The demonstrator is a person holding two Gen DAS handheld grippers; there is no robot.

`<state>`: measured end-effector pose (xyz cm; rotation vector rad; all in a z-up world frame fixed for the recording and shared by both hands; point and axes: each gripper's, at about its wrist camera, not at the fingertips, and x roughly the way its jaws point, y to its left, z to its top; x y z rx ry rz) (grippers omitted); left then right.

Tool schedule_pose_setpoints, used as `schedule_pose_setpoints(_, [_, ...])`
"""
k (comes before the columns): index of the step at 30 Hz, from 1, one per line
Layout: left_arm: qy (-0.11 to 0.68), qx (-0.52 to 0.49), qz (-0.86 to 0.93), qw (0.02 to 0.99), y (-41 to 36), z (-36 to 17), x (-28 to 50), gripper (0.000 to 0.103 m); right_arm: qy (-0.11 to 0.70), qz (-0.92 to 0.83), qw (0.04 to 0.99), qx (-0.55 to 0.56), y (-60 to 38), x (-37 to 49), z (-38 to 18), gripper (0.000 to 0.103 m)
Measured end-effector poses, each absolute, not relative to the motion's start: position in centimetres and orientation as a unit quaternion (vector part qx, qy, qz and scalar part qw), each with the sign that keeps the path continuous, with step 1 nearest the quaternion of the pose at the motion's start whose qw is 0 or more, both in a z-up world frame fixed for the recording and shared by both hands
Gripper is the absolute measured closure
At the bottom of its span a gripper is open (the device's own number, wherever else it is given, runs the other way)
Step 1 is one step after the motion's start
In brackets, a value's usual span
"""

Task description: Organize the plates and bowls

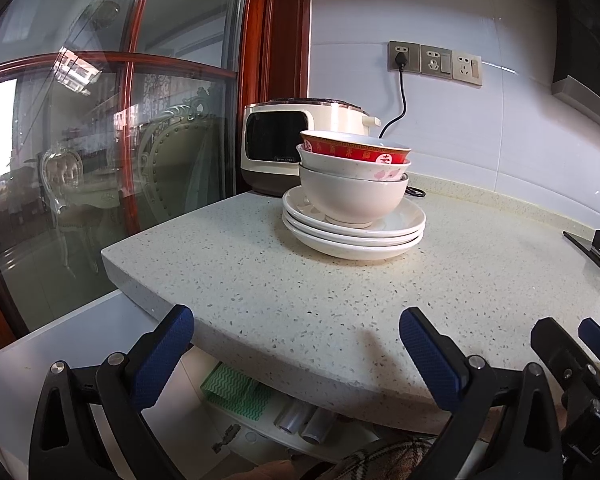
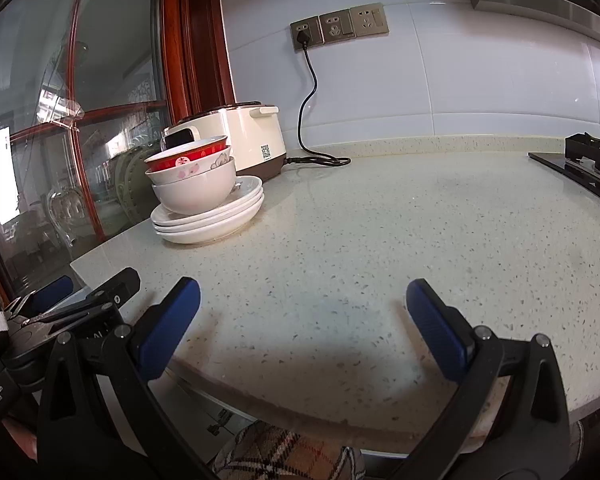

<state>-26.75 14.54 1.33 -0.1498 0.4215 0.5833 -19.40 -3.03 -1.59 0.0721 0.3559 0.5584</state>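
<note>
While both tools hang at the near edge of the speckled bench (image 2: pixel 340 240), neither holds anything: the left tool (image 1: pixel 296 344) has its blue-padded fingers (image 1: pixel 164 356) spread wide over the bench's front corner, and the right tool (image 2: pixel 302 320) is likewise spread wide above bare stone. In the left wrist view the right tool's black frame shows at the lower right, just beside the left one.

Farther in, well apart from both tools, sits the stack of plates (image 1: pixel 354 236), three white ones nested on the bench near its left end. On the top plate stands a stack of bowls (image 1: pixel 354 184): a plain white bowl (image 2: pixel 196 194) at the bottom, a white bowl with pink flowers (image 1: pixel 356 168) in it, and a red-banded bowl (image 1: pixel 354 151) on top.

Just behind the dishes stands a cream rice cooker (image 1: pixel 276 148), its black cord (image 2: pixel 306 108) running up to a wall socket (image 2: pixel 306 34). At the far right lies the edge of a black gas hob (image 2: pixel 580 168).
</note>
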Motion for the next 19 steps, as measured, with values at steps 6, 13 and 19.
schedule_pose_setpoints(6, [0.206,-0.073,0.287,0.933,14.45,1.32,-26.75,0.000,0.177,0.274,0.945,0.036,-2.91,-19.38,-1.63,0.000])
schedule_pose_setpoints(13, [0.201,-0.072,0.284,0.935,14.59,1.32,-26.86,0.000,0.177,0.275,0.945,0.035,-2.94,-19.41,-1.69,0.000])
schedule_pose_setpoints(19, [0.198,-0.079,0.288,0.934,14.76,1.33,-26.97,0.000,0.175,0.276,0.944,0.034,-2.94,-19.45,-1.73,0.000])
